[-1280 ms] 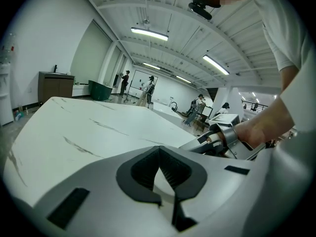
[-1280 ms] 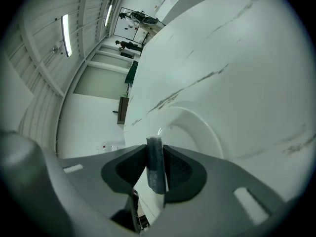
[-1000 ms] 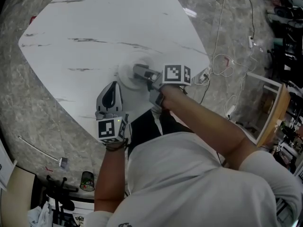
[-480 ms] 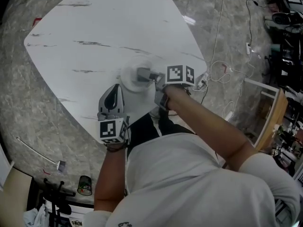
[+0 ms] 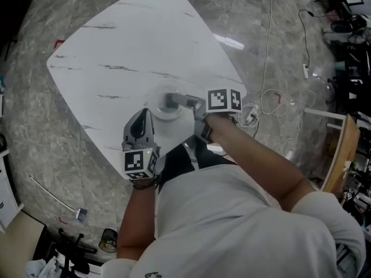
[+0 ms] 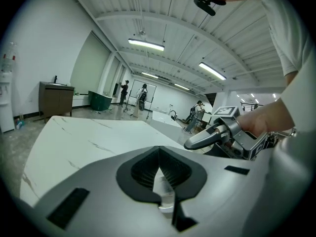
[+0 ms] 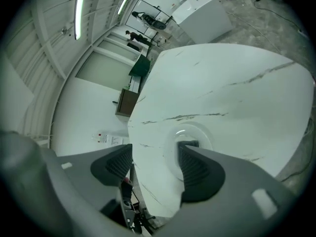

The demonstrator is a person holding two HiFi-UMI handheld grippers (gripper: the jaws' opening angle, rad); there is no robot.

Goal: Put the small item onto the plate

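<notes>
A white plate [image 5: 156, 113] sits near the table's front edge. In the right gripper view a small dark item [image 7: 189, 143] lies on the plate [image 7: 197, 131], just past the right-hand jaw's tip. My right gripper [image 5: 181, 102] hovers over the plate; its jaws [image 7: 154, 157] stand wide open with only table between them. In the head view its fingers hide most of the item. My left gripper [image 5: 139, 124] rests on the table left of the plate, shut with nothing in it [image 6: 159, 157]. One right gripper finger [image 6: 205, 138] shows in the left gripper view.
The white marble table [image 5: 127, 45] ends close to the person's body. Cables [image 5: 269, 83] trail over the floor at right, beside a wood-framed panel [image 5: 335, 155]. A can [image 5: 108, 240] stands on the floor at lower left. A cabinet [image 6: 55, 98] and distant people show beyond the table.
The right gripper has stayed over the plate and its fingers look wider apart. The left gripper keeps its place on the table. The head camera has shifted, so the table sits lower in view.
</notes>
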